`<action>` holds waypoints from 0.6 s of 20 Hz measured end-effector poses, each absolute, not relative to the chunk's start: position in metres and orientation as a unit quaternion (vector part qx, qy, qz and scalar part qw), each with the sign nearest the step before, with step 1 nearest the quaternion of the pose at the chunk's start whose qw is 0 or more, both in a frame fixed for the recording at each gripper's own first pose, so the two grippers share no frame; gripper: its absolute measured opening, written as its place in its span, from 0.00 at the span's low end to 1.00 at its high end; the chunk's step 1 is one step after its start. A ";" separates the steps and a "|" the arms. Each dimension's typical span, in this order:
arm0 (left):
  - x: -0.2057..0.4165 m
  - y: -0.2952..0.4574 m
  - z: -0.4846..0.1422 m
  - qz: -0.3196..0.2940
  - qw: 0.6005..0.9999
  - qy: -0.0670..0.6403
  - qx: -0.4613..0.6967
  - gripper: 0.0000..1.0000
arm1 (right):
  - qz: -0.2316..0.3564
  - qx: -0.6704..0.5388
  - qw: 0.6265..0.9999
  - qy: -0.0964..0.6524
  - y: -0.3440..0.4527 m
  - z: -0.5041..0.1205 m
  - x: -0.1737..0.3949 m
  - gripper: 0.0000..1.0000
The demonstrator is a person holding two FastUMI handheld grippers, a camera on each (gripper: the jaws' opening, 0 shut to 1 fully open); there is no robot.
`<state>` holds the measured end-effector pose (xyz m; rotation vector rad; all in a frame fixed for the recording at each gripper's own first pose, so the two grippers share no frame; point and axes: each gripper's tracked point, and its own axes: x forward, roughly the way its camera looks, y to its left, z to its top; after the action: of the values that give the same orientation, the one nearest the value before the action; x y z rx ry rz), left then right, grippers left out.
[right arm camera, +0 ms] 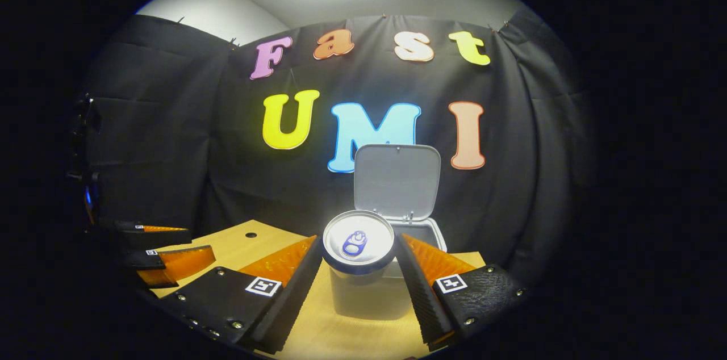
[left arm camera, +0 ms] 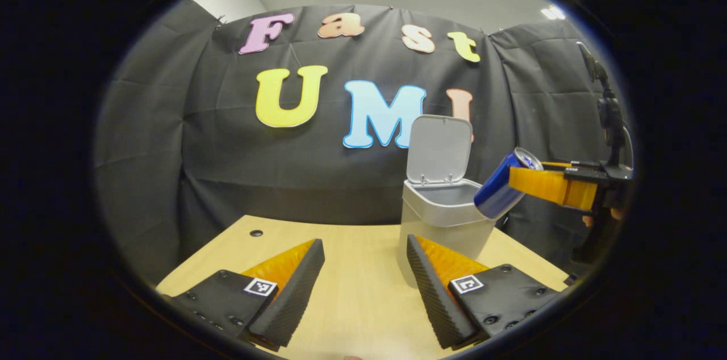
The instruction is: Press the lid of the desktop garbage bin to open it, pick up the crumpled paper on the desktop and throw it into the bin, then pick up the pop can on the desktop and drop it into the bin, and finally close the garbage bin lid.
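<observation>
The grey desktop bin (left arm camera: 440,224) stands on the wooden table with its lid (left arm camera: 438,150) swung up. A blue pop can (left arm camera: 502,187) hangs tilted at the bin's right rim, held by my right gripper (left arm camera: 528,183), which comes in from the right. In the right gripper view the can's silver top (right arm camera: 358,243) sits between both fingers of the right gripper (right arm camera: 359,258), which is shut on it, with the bin (right arm camera: 372,292) and raised lid (right arm camera: 396,181) just behind. My left gripper (left arm camera: 366,252) hovers open over the table, left of the bin.
The light wooden table (left arm camera: 352,292) has a small round hole (left arm camera: 256,233) near its back left. A dark stand with a clamp (left arm camera: 608,116) rises at the right edge. My left gripper's fingers (right arm camera: 170,263) lie low at the left in the right gripper view.
</observation>
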<state>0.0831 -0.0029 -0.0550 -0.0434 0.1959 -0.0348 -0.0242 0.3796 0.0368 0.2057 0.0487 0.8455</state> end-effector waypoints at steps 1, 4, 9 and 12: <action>0.085 -0.001 -0.055 -0.016 0.995 0.098 -0.021 0.96 | 0.404 0.101 0.909 0.011 0.381 0.042 -0.019 0.84; 0.091 0.005 -0.052 -0.010 0.995 0.096 -0.021 0.95 | 0.393 0.095 0.914 -0.017 0.387 0.055 -0.002 0.83; 0.099 0.015 -0.050 -0.003 0.995 0.094 -0.016 0.95 | 0.399 0.082 0.913 -0.020 0.414 0.054 0.019 0.84; 0.104 0.019 -0.051 0.000 0.995 0.097 -0.013 0.95 | 0.403 0.071 0.912 -0.006 0.432 0.046 0.029 0.84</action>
<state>0.1039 0.0189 -0.0512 -0.0269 0.1940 -0.0006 0.0287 0.4321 0.0459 0.1473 -0.0134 0.8302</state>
